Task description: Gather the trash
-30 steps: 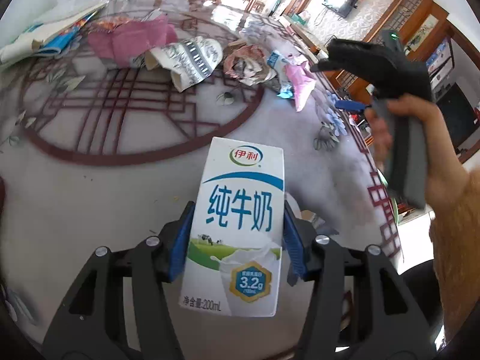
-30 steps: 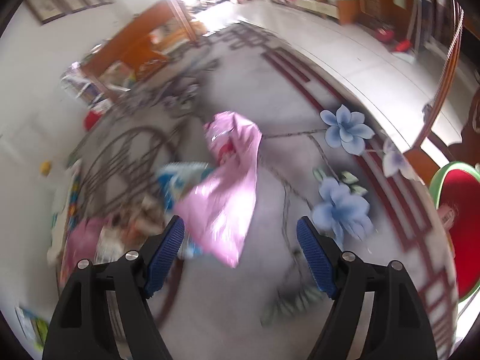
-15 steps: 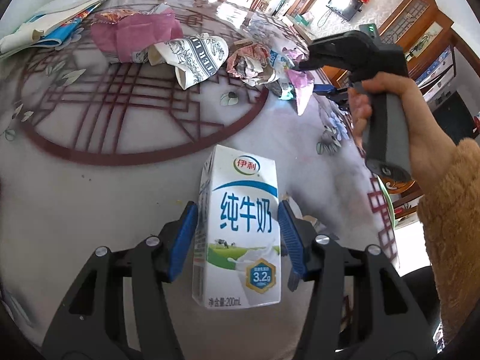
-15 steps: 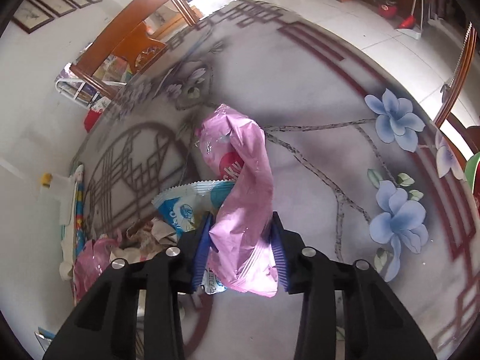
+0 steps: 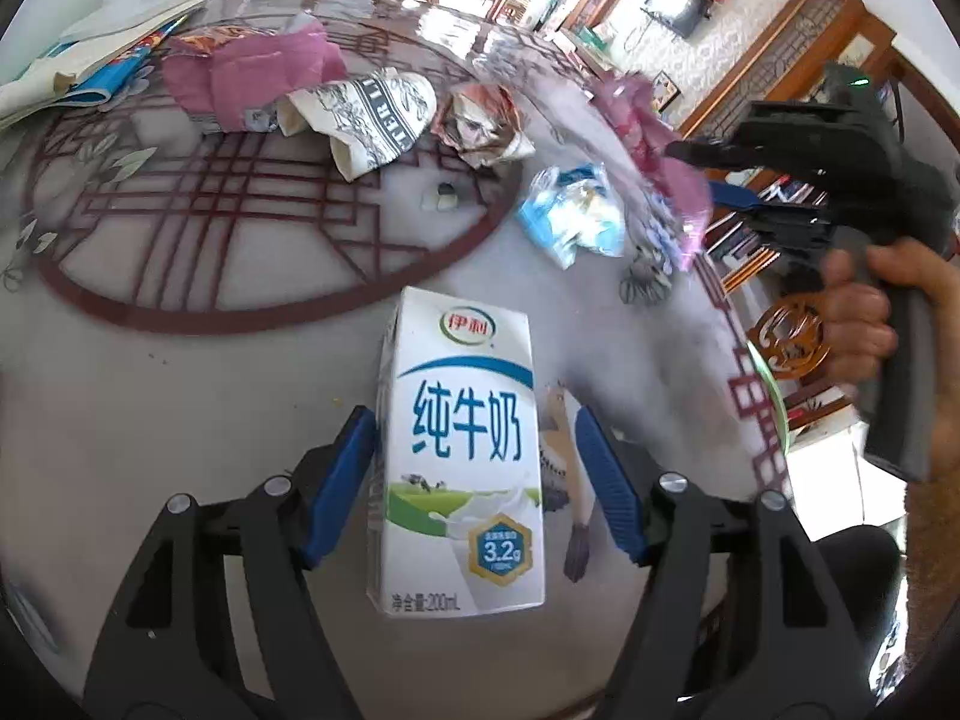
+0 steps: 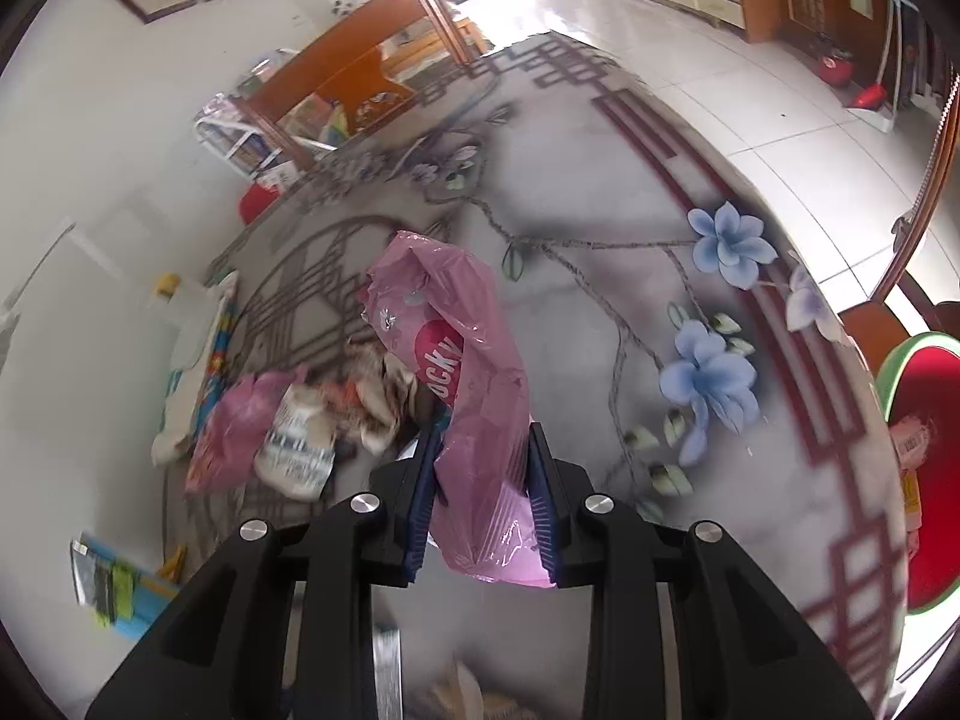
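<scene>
A white milk carton [image 5: 459,450] with blue Chinese writing stands upright on the table between the pads of my left gripper [image 5: 474,474]. The jaws are open, with a gap on the right side. My right gripper [image 6: 483,480] is shut on a pink foil snack wrapper [image 6: 474,396] and holds it above the table. In the left wrist view the same wrapper [image 5: 660,162] shows blurred at the right gripper's tip [image 5: 690,150]. More trash lies on the table: a blue-white wrapper [image 5: 570,216], crumpled paper [image 5: 486,126], a printed paper cup [image 5: 372,114], a pink bag [image 5: 258,72].
The round table [image 5: 150,396] has a red lattice pattern and blue painted flowers [image 6: 708,384]. Booklets [image 5: 90,72] lie at its far left edge. A red and green bin [image 6: 924,480] stands beyond the table's right edge. Wooden chairs and a tiled floor surround the table.
My left gripper has opened and the carton now stands free between the pads. My right gripper closed on the pink wrapper and lifted it off the table.
</scene>
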The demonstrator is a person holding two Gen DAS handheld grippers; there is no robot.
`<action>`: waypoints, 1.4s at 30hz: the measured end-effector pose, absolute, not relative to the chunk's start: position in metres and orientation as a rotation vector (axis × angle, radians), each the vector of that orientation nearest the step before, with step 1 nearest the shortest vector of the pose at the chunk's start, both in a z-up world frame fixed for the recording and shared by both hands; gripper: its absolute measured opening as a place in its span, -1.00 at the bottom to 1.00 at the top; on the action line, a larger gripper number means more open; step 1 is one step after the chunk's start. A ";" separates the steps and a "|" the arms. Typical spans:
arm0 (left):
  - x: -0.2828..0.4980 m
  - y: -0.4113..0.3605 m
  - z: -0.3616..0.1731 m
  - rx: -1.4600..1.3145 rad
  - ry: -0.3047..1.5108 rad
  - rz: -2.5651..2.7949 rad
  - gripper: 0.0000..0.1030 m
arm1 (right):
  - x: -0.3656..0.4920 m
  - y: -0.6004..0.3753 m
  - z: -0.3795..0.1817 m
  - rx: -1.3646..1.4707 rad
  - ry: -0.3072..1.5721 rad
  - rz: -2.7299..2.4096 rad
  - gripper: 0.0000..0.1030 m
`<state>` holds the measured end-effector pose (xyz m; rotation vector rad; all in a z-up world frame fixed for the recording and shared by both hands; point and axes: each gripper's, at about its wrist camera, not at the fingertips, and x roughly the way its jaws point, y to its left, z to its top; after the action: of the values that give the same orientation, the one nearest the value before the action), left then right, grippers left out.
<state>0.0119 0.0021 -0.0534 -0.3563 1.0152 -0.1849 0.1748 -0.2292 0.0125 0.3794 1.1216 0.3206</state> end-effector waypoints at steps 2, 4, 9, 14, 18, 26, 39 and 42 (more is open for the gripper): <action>0.012 -0.002 -0.056 -0.330 1.028 -0.182 0.28 | 0.163 -0.234 0.016 0.377 1.122 0.336 -0.47; 0.013 -0.005 -0.060 -0.308 1.041 -0.177 0.14 | 0.151 -0.240 0.019 0.383 1.127 0.354 -0.47; 0.013 -0.009 -0.062 -0.288 1.039 -0.172 0.11 | 0.116 -0.253 0.019 0.392 1.159 0.392 -0.47; 0.013 -0.006 -0.062 -0.329 1.023 -0.155 0.10 | 0.089 -0.260 0.009 0.361 1.118 0.390 -0.46; 0.011 -0.001 -0.058 -0.361 0.993 -0.123 0.10 | 0.086 -0.271 0.007 0.360 1.101 0.364 -0.45; 0.008 -0.004 -0.046 -0.363 0.945 -0.067 0.10 | 0.077 -0.273 0.023 0.205 0.988 0.352 -0.40; 0.009 -0.040 -0.038 -0.292 0.921 -0.106 0.10 | 0.071 -0.288 0.028 0.207 0.945 0.361 -0.40; 0.008 -0.044 -0.041 -0.289 0.919 -0.109 0.10 | 0.071 -0.299 0.028 0.207 0.935 0.339 -0.40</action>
<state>0.0084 -0.0437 -0.0407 -0.2895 0.9192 -0.1086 0.0713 -0.2986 0.0285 0.2067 0.9353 0.3390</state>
